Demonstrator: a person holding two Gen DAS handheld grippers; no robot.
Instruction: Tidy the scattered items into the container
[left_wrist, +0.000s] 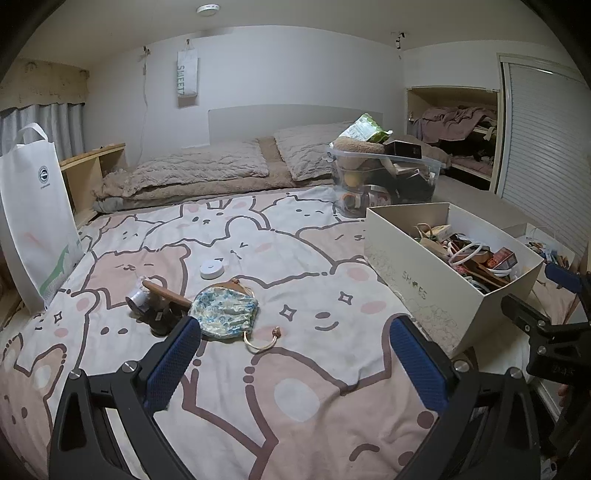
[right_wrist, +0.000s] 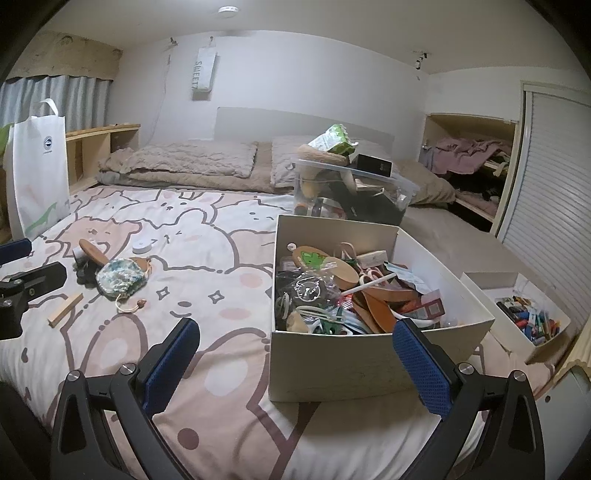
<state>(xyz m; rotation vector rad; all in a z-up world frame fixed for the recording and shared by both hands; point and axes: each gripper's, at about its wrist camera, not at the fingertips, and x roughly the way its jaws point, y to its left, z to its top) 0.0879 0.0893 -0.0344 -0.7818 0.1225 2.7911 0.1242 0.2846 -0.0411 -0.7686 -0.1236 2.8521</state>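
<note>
A cream shoe box (left_wrist: 424, 291) (right_wrist: 351, 365), full of small items, sits on the bed at the right. Scattered on the bear-print cover lie a blue floral pouch (left_wrist: 223, 312) (right_wrist: 122, 277), a white round disc (left_wrist: 211, 268) (right_wrist: 142, 246), a wooden-handled brush (left_wrist: 166, 291) (right_wrist: 92, 251) over dark items (left_wrist: 162, 319), and a small wooden block (right_wrist: 64, 315). My left gripper (left_wrist: 295, 332) is open, hovering just short of the pouch with nothing between its fingers. My right gripper (right_wrist: 295, 332) is open at the box's near wall, holding nothing.
A clear plastic bin (left_wrist: 384, 177) (right_wrist: 351, 192) stuffed with things stands behind the box. A white tote bag (left_wrist: 33, 221) (right_wrist: 35, 173) stands at the bed's left edge. A smaller open box (right_wrist: 524, 314) of small items lies to the right. Pillows line the headboard.
</note>
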